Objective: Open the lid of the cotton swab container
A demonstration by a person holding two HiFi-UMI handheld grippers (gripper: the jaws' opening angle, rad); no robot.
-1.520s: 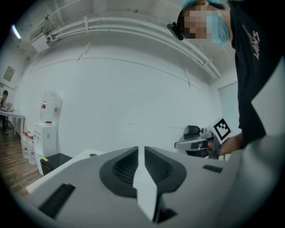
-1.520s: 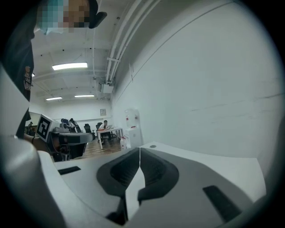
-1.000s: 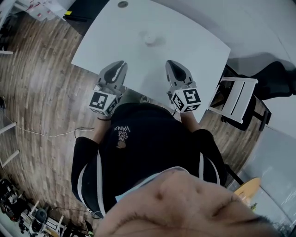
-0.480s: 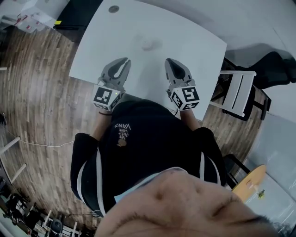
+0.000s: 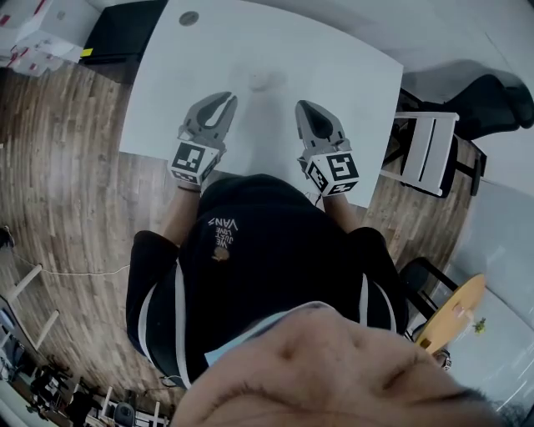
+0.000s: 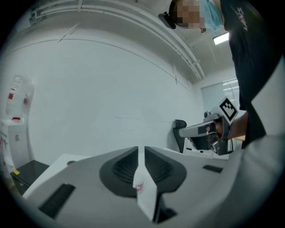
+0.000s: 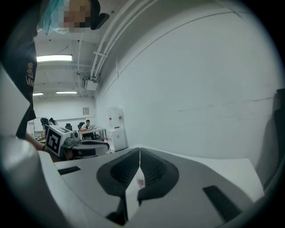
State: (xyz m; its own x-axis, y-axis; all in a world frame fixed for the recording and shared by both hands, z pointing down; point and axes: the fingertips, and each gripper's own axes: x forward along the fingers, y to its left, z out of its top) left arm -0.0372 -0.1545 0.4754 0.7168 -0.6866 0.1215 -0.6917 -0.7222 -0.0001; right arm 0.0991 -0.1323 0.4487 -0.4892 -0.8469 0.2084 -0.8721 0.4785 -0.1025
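Observation:
The cotton swab container (image 5: pixel 260 80) is a small pale round tub standing on the white table (image 5: pixel 350 75), ahead of both grippers and between them. My left gripper (image 5: pixel 224 102) is shut and empty, its tips just short of the tub and to its left. My right gripper (image 5: pixel 304 108) is also shut and empty, to the tub's right. In the left gripper view the tub (image 6: pixel 138 187) shows through the narrow slit below the closed jaws (image 6: pixel 141 149), with a red mark on it. The right gripper view shows the tub (image 7: pixel 140 182) the same way under its jaws (image 7: pixel 140 150).
A dark grommet hole (image 5: pixel 188 17) sits at the table's far left corner. A white chair (image 5: pixel 425 150) and a black chair (image 5: pixel 492 100) stand to the right, a black cabinet (image 5: pixel 125 33) at the far left. A water dispenser (image 7: pixel 116 129) stands by the wall.
My left gripper has moved forward over the table edge and in toward the tub. The right gripper has crept forward a little. Both stayed shut.

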